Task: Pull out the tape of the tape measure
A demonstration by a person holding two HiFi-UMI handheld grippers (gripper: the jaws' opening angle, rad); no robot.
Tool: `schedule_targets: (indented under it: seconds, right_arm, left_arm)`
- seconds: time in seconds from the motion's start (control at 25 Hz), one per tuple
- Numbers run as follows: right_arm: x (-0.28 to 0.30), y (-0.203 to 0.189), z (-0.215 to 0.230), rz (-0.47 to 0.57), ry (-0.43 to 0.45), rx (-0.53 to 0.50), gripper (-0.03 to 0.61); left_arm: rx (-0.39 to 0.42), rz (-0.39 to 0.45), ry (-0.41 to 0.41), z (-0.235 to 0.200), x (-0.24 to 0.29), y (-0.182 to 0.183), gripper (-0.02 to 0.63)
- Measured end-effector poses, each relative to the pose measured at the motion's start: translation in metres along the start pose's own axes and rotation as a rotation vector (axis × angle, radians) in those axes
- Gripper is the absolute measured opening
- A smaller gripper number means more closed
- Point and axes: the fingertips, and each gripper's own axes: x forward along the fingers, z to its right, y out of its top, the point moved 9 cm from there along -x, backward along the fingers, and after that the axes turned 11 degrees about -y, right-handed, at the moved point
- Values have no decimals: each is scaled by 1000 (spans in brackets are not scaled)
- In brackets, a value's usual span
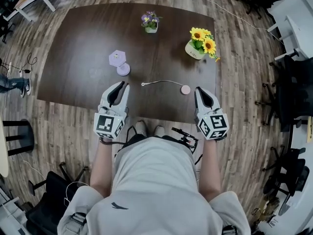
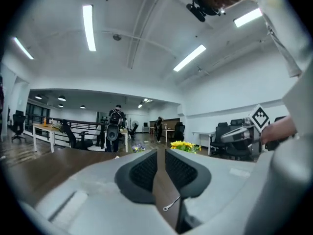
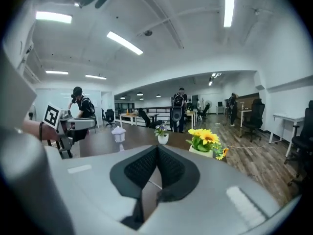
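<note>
Dark wood table (image 1: 83,43), two grippers held over its near edge, tape measure lying loose.
Left gripper (image 1: 120,86) shows jaws a little apart, nothing between them; right gripper (image 1: 198,90) has jaws pressed together, empty. Between them on the table sits the pink tape measure (image 1: 185,89), its white tape (image 1: 161,81) drawn out leftward.

Pink tape measure (image 1: 185,89) lies on table (image 1: 83,58), white tape (image 1: 164,81) drawn out.

Probably an open office; desks (image 3: 286,116), swivel chairs (image 3: 255,112) (strip lights (image 3: 124,42) overhead).
</note>
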Motion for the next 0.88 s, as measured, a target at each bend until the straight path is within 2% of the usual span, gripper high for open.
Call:
schedule_targets:
  seconds: [0.12, 0.2, 0.4, 0.88]
  right_arm:
    - [-18, 13, -2, 66, -15, 42, 0]
    - [-24, 15, -4, 83, -22, 34, -2]
    - [-25, 15, -16, 80, -24, -38, -2]
    - [-25, 12, -22, 80, -11, -31, -2]
  left_arm:
    - [0, 54, 25, 1, -13, 17, 6]
    - [24, 70, 26, 2, -17, 24, 6]
    - [6, 89, 35, 1, -21, 26, 6]
    - [11, 72, 41, 3, -24, 20, 6]
